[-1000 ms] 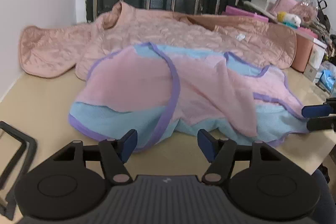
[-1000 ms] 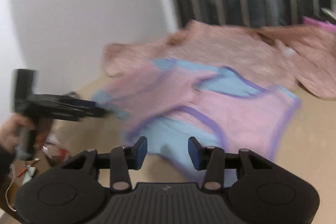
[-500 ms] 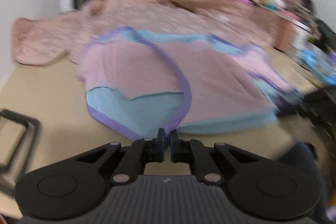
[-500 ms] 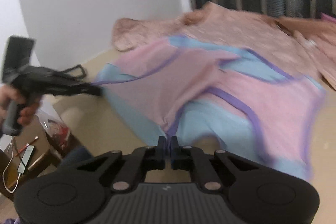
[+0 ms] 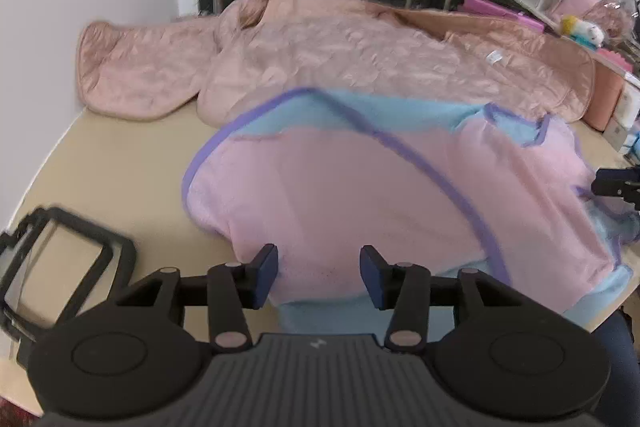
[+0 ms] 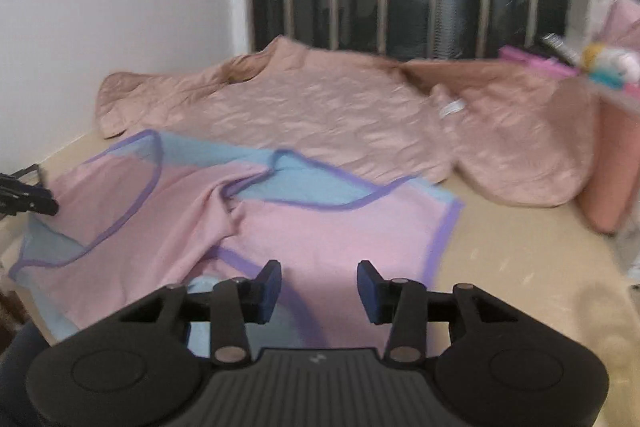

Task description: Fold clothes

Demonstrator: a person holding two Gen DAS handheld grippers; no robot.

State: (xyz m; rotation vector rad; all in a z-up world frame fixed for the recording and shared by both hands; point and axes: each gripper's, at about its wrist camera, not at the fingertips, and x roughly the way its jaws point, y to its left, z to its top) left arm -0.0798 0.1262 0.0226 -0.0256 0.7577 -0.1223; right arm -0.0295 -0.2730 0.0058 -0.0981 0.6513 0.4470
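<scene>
Left wrist view: left tongs (image 5: 318, 277) stand released, jaws apart, nothing between them, with the near hem of the pink shirt (image 5: 360, 195) lying just ahead of and partly under the blue pads. Shirt is pink with blue panels and purple binding, spread loosely on the table (image 5: 120, 163), one layer lapped over another so that blue shows at the far edge and again at the near right corner. Beyond it lies the jacket (image 5: 340, 55), quilted, pink-beige, flat and open, its near edge touching or tucked under the shirt's far edge. Left of the tongs a black frame (image 5: 60, 259) rests on the table. Right wrist view: right tongs (image 6: 318, 287) are likewise released and empty, poised over the shirt's (image 6: 320, 239) near right part, the purple-bound side edge just to their right; creases gather ahead and to their left. Judgement: the step in hand concerns the shirt, which is partly doubled but not yet a neat packet; whether a fold was just laid or a grip is about to be taken cannot be settled. Any next grip calls for pinching a single bound edge cleanly, both tongs level, so the layers do not drag.
</scene>
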